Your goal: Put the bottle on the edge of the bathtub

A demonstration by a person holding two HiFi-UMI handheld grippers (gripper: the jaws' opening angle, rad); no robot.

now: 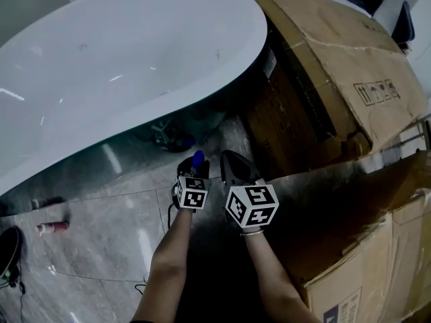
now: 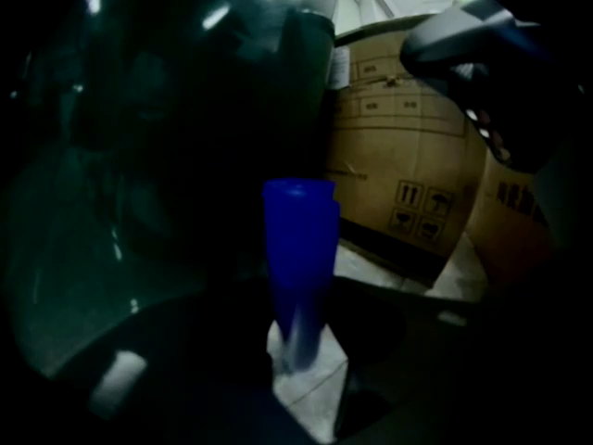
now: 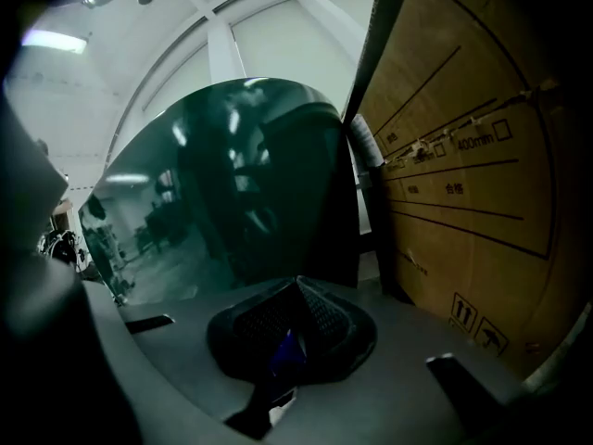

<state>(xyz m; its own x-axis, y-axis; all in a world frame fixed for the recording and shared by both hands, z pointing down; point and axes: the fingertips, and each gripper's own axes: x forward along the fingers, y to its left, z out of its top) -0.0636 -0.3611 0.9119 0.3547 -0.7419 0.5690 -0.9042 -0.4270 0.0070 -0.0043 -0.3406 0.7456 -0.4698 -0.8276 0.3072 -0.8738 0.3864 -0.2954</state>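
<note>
A blue bottle (image 1: pixel 198 157) stands upright between the jaws of my left gripper (image 1: pixel 194 165), which is shut on it low over the grey tiled floor. In the left gripper view the bottle (image 2: pixel 298 258) fills the middle, with the bathtub's dark outer wall (image 2: pixel 139 156) behind it. The white bathtub (image 1: pixel 135 52) lies at the upper left, its rim (image 1: pixel 225 79) above and beyond both grippers. My right gripper (image 1: pixel 232 169) hangs just right of the left one. Its black pads (image 3: pixel 320 318) meet with nothing gripped, and only a sliver of blue shows low between them.
Large cardboard boxes (image 1: pixel 337 66) lean against the tub's right end, and another box (image 1: pixel 377 247) stands at the lower right. Drain fittings (image 1: pixel 165 136) sit under the tub. A red can (image 1: pixel 52 227) lies on the floor at the left.
</note>
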